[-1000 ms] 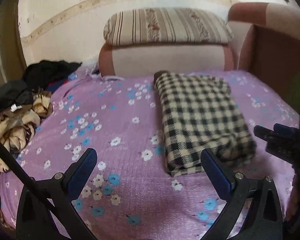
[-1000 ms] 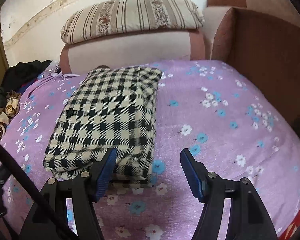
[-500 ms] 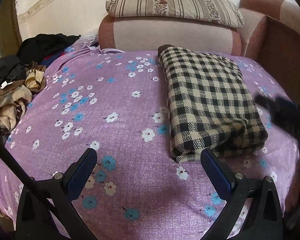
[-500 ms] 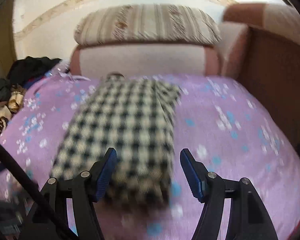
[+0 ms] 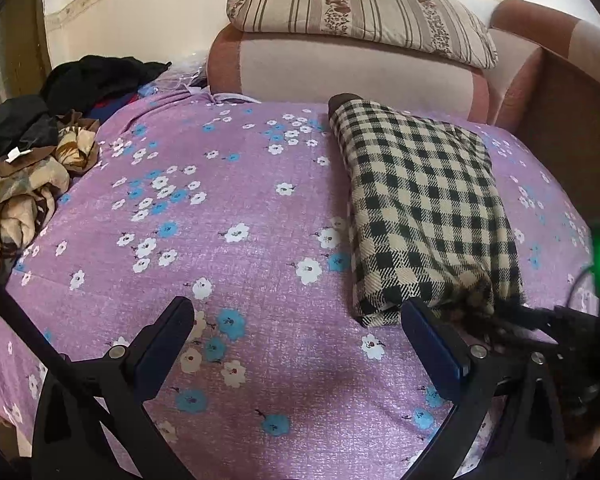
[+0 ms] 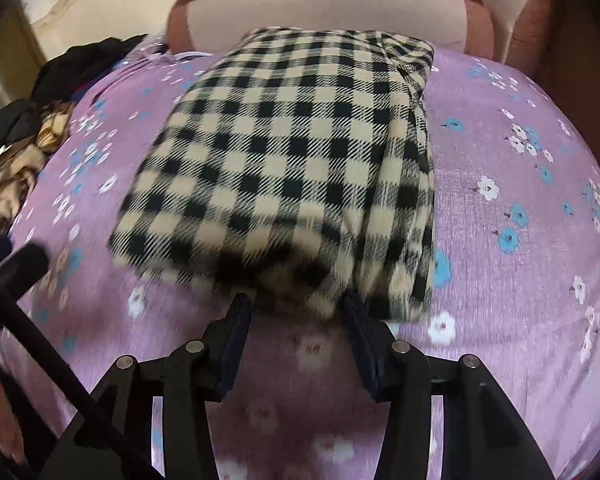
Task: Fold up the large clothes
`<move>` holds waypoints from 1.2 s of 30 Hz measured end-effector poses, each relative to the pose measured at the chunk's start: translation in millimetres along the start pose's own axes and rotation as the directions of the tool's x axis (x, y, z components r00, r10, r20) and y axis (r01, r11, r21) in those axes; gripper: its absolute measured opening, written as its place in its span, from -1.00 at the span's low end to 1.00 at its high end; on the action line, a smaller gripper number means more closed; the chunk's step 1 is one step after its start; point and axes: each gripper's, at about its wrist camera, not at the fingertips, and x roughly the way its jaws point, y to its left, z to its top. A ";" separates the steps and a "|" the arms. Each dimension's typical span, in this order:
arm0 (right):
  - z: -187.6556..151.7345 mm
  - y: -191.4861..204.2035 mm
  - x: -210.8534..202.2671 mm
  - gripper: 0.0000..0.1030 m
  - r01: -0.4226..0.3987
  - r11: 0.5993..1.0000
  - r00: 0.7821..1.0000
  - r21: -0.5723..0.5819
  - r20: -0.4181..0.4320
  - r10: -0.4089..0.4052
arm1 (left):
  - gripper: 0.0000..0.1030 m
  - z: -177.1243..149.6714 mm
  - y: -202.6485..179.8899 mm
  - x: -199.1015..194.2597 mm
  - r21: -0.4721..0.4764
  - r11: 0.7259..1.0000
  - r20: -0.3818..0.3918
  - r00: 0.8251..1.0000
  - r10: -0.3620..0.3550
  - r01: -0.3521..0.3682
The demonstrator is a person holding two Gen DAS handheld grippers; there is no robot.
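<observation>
The right gripper, jaws just narrowing, noses into the near edge of the folded checked garment on the floral bedspread, not yet pinching; the left gripper hovers wide; next, a firm pinch.

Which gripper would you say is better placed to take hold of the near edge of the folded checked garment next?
Right. The right gripper sits at the checked garment's near edge, its jaws just closing around it. The left gripper hangs open over bare purple sheet, beside the garment.
</observation>
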 end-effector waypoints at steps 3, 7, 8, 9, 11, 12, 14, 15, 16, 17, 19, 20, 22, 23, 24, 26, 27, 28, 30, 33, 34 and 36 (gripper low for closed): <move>2.7 -7.7 -16.3 0.01 -0.011 1.000 0.998 0.014 0.059 0.010 | 0.99 -2.0 -5.2 -2.1 0.018 1.000 0.012 1.000 0.006 -0.006; 10.0 -30.7 -37.5 0.09 0.082 0.992 0.983 0.094 0.157 -0.096 | 0.99 -6.4 -15.6 -2.3 0.062 0.998 0.016 1.000 0.012 -0.013; 10.2 -38.8 -42.5 0.12 0.100 0.987 0.977 0.129 0.175 -0.122 | 0.99 -6.9 -17.7 -1.5 0.066 0.998 0.007 1.000 0.000 0.000; 10.6 -45.0 -45.3 0.13 0.112 0.982 0.973 0.152 0.186 -0.140 | 0.99 -7.3 -19.2 -0.8 0.066 0.998 0.000 1.000 -0.012 0.012; 9.8 -56.4 -53.1 0.13 0.145 0.971 0.962 0.189 0.201 -0.183 | 1.00 -6.7 -21.0 1.3 0.058 0.998 -0.004 1.000 -0.021 0.022; 12.1 -61.3 -54.7 0.14 0.161 0.966 0.957 0.204 0.206 -0.203 | 1.00 -6.4 -22.6 2.8 0.057 0.998 -0.008 1.000 -0.021 0.022; 13.8 -64.5 -58.4 0.21 0.175 0.959 0.953 0.223 0.208 -0.222 | 0.99 -6.6 -26.0 5.4 0.058 0.998 -0.025 0.999 -0.026 0.027; 14.0 -65.1 -59.3 0.22 0.174 0.959 0.953 0.224 0.206 -0.221 | 0.99 -7.7 -27.6 5.1 0.059 0.998 -0.028 0.999 -0.030 0.032; 13.4 -63.2 -59.9 0.22 0.172 0.961 0.954 0.217 0.205 -0.217 | 0.99 -9.0 -29.1 4.3 0.062 0.998 -0.027 0.999 -0.031 0.032; 10.4 -60.5 -61.0 0.22 0.174 0.963 0.955 0.207 0.205 -0.216 | 0.99 -11.1 -31.2 3.2 0.071 0.997 -0.023 0.999 -0.029 0.030; 5.0 -52.7 -64.2 0.22 0.189 0.967 0.951 0.169 0.214 -0.223 | 0.99 -14.2 -35.3 2.9 0.091 0.995 -0.029 0.999 -0.029 0.032; 0.1 -47.5 -65.5 0.24 0.202 0.968 0.947 0.151 0.222 -0.232 | 0.99 -14.8 -36.1 3.6 0.096 0.995 -0.037 0.999 -0.036 0.040; -6.8 -39.0 -69.3 0.29 0.240 0.963 0.935 0.120 0.240 -0.263 | 0.99 -15.2 -36.9 5.0 0.096 0.994 -0.053 0.997 -0.050 0.055; -13.0 -36.9 -69.8 0.33 0.254 0.960 0.929 0.120 0.244 -0.276 | 0.99 -15.1 -36.7 5.6 0.092 0.994 -0.059 0.996 -0.059 0.064; -17.6 -36.0 -71.4 0.35 0.259 0.958 0.927 0.125 0.246 -0.282 | 0.99 -15.1 -36.1 6.2 0.088 0.994 -0.065 0.996 -0.066 0.072; -25.0 -33.2 -70.6 0.36 0.243 0.961 0.934 0.131 0.235 -0.269 | 0.99 -15.2 -34.6 8.1 0.080 0.994 -0.076 0.994 -0.072 0.078; -25.3 -31.8 -68.8 0.36 0.239 0.963 0.937 0.122 0.230 -0.262 | 0.99 -15.6 -34.0 9.3 0.072 0.994 -0.085 0.994 -0.076 0.082; -24.9 -29.3 -66.3 0.36 0.241 0.965 0.939 0.103 0.228 -0.259 | 0.99 -16.1 -33.6 10.5 0.064 0.994 -0.095 0.992 -0.082 0.088; -23.4 -23.9 -61.1 0.36 0.277 0.959 0.930 0.065 0.231 -0.285 | 0.99 -17.4 -33.5 12.3 0.056 0.994 -0.106 0.990 -0.091 0.097; -21.9 -22.0 -58.9 0.36 0.280 0.958 0.929 0.058 0.236 -0.286 | 0.99 -19.3 -35.4 12.5 0.067 0.994 -0.102 0.992 -0.080 0.087; -21.4 -21.8 -58.4 0.37 0.281 0.958 0.928 0.058 0.236 -0.287 | 0.99 -19.9 -36.1 12.6 0.071 0.994 -0.103 0.992 -0.079 0.087; -21.4 -22.0 -56.0 0.37 0.292 0.955 0.926 0.053 0.235 -0.296 | 0.99 -20.9 -36.5 12.8 0.072 0.993 -0.108 0.991 -0.083 0.091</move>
